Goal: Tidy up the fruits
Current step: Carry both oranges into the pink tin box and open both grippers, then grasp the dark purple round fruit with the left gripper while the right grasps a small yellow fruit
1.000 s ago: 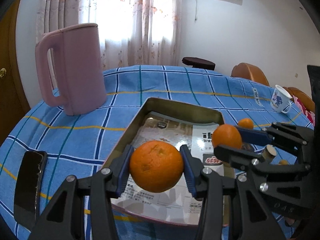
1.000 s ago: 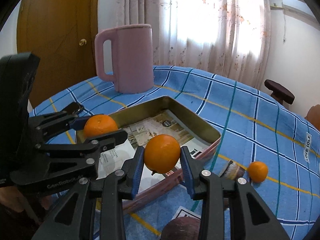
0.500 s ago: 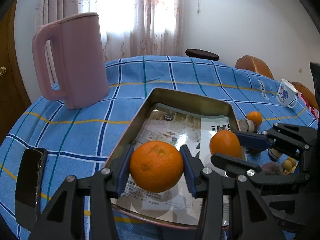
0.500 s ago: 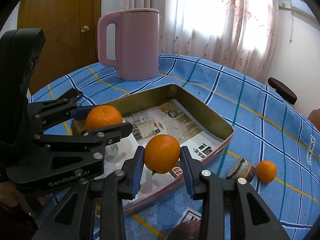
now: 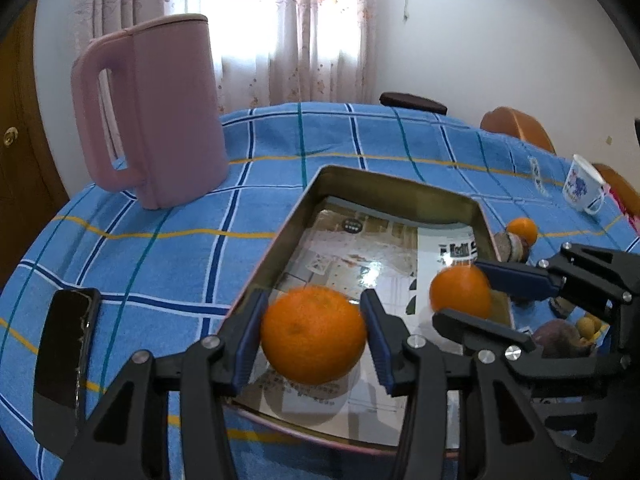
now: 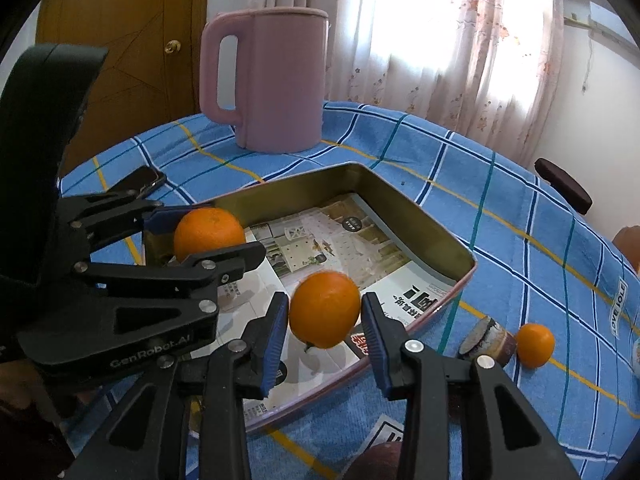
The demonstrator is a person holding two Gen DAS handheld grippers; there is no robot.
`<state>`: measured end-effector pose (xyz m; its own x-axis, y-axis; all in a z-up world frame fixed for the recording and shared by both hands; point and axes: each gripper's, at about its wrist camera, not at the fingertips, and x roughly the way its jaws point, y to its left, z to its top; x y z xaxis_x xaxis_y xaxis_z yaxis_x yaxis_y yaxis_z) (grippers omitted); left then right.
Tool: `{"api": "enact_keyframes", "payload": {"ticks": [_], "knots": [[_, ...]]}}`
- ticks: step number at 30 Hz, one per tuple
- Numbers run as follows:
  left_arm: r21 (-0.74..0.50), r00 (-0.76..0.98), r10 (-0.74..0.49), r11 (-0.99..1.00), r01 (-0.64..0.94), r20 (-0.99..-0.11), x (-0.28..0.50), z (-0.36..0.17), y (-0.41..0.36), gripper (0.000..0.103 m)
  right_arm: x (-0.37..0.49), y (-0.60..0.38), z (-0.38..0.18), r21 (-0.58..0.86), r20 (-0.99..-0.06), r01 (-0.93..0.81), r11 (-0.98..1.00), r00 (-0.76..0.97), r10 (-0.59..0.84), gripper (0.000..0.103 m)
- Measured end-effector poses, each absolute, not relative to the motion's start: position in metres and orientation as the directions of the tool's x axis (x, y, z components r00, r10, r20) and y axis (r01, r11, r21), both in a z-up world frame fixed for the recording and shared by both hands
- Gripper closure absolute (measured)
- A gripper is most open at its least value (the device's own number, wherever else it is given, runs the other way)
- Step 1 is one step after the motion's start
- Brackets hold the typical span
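My left gripper point(image 5: 312, 334) is shut on a large orange point(image 5: 314, 334), held just above the near left corner of a rectangular metal tray point(image 5: 384, 184) lined with printed paper. My right gripper point(image 6: 324, 312) is shut on a smaller orange point(image 6: 325, 309), held over the tray's point(image 6: 404, 204) near right part. Each gripper shows in the other's view: the right one point(image 5: 464, 292) with its orange point(image 5: 460, 292), the left one point(image 6: 208, 236) with its orange point(image 6: 209, 232). A small loose orange point(image 6: 535, 344) lies on the cloth right of the tray.
A pink jug point(image 5: 152, 112) stands behind the tray at the left. A black phone point(image 5: 64, 356) lies at the table's left edge. A white cup point(image 5: 582, 188) stands at far right. A small round jar point(image 6: 486, 340) and dark and small fruits point(image 5: 560, 338) lie right of the tray.
Both grippers, each still holding its orange, have moved forward and lower over the tray. The jug and tray look closer.
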<state>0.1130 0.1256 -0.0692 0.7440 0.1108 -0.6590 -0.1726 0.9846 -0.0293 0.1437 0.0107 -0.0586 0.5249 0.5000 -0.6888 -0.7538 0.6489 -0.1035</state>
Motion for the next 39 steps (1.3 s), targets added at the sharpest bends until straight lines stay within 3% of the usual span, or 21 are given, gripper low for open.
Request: {"api": "enact_keyframes", "payload": {"ticks": [2, 4, 8, 13, 19, 26, 31, 35, 36, 39], "knots": [[-0.024, 0.767, 0.12, 0.985, -0.174, -0.63, 0.104, -0.062, 0.124, 0.04, 0.135, -0.005, -0.048, -0.085, -0.649, -0.747, 0.66, 0.544, 0.532, 0.053], [-0.016, 0.801, 0.144, 0.982, -0.188, -0.581, 0.089, -0.052, 0.12, 0.02, 0.125, -0.019, -0.04, -0.084, -0.619, -0.744, 0.663, 0.56, 0.551, 0.046], [-0.039, 0.862, 0.128, 0.985, -0.168, -0.491, 0.059, -0.034, 0.103, 0.008, 0.106, -0.069, -0.027, -0.093, -0.559, -0.707, 0.701, 0.62, 0.551, 0.046], [-0.034, 0.887, 0.047, 0.997, -0.071, -0.46, 0.042, -0.037, 0.054, 0.008, 0.1, -0.149, -0.032, -0.058, -0.527, -0.57, 0.819, 0.714, 0.46, 0.046], [-0.002, 0.865, -0.056, 0.998, 0.064, -0.499, 0.051, -0.053, -0.005, 0.008, 0.115, -0.201, -0.058, 0.017, -0.585, -0.437, 0.899, 0.725, 0.364, 0.046], [0.028, 0.816, -0.071, 0.994, 0.106, -0.574, 0.074, -0.07, -0.029, 0.015, 0.127, -0.207, -0.07, 0.076, -0.641, -0.45, 0.89, 0.661, 0.389, 0.047], [0.014, 0.745, -0.102, 0.989, 0.148, -0.659, 0.086, -0.082, -0.038, 0.02, 0.132, -0.206, -0.081, 0.091, -0.692, -0.458, 0.884, 0.61, 0.387, 0.06], [0.007, 0.734, -0.115, 0.987, 0.16, -0.669, 0.089, -0.081, -0.041, 0.021, 0.135, -0.204, -0.085, 0.11, -0.708, -0.475, 0.873, 0.58, 0.404, 0.061], [0.009, 0.732, -0.111, 0.987, 0.158, -0.673, 0.091, -0.081, -0.041, 0.023, 0.136, -0.204, -0.086, 0.121, -0.709, -0.483, 0.867, 0.57, 0.416, 0.063], [0.025, 0.726, -0.098, 0.987, 0.156, -0.68, 0.095, -0.082, -0.041, 0.045, 0.138, -0.206, -0.086, 0.154, -0.704, -0.498, 0.853, 0.55, 0.449, 0.072]]}}
